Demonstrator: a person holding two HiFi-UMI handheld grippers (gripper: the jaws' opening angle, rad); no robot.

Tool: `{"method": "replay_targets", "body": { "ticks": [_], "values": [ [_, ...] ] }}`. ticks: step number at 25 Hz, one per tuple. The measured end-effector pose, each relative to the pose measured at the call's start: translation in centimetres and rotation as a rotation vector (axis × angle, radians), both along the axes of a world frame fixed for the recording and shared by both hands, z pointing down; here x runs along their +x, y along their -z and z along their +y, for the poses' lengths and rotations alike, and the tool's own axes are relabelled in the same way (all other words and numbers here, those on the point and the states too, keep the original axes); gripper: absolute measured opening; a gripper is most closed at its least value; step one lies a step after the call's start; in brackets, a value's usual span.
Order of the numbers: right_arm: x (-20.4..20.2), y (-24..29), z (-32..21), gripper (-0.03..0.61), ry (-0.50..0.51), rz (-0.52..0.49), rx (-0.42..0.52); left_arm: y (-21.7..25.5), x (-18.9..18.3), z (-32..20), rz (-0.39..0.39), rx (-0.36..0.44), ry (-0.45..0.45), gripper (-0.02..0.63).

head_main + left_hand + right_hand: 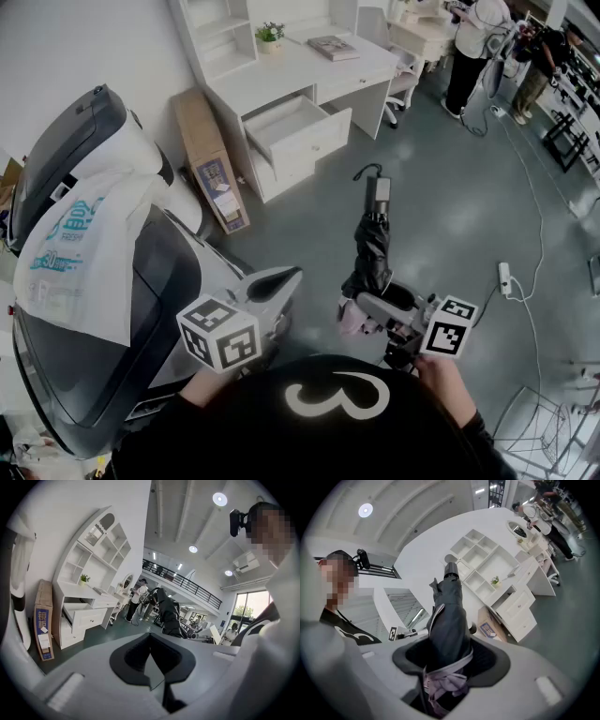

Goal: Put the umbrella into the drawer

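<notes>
Right claw (361, 305) (445, 667) clamped on the lilac-trimmed end of the folded black fabric umbrella (372, 248) (449, 616), jaws fairly wide around the bunched cloth. The umbrella sticks out forward over the grey floor (441, 187), handle end with strap loop farthest from the person. Left claw (281, 278) (152, 667) is beside it on the left, jaws together, nothing between them. On the left, a big black-and-white padded chair with a white printed plastic bag (84, 244) draped over it. A white power strip (504, 275) lies on the floor to the right. Farther out, a brown cardboard box (211, 159) leans by the white surface (309, 66), whose white drawer (291, 122) (77, 611) is pulled open, well apart from the umbrella. A small potted green plant (270, 35) and a book (333, 47) are on the surface. People (473, 47) stand at the far right.
</notes>
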State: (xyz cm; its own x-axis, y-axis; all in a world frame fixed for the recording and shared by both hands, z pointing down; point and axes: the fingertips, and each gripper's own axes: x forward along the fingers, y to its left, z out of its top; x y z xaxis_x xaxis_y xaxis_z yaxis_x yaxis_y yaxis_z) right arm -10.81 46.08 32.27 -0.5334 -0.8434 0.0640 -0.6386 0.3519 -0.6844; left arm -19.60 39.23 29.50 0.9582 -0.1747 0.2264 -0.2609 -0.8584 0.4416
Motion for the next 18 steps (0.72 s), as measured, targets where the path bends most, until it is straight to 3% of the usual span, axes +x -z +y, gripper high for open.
{"method": "replay_targets", "body": {
  "ticks": [10, 18],
  "values": [
    [-1.8, 0.1, -0.1, 0.236, -0.011, 0.017, -0.009, -0.3, -1.3, -0.4, 0.014, -0.010, -0.019, 0.009],
    [-0.5, 1.2, 0.2, 0.236, -0.049, 0.033, -0.001, 0.9, -0.3, 0.2, 0.028, 0.020, -0.055, 0.009]
  ]
}}
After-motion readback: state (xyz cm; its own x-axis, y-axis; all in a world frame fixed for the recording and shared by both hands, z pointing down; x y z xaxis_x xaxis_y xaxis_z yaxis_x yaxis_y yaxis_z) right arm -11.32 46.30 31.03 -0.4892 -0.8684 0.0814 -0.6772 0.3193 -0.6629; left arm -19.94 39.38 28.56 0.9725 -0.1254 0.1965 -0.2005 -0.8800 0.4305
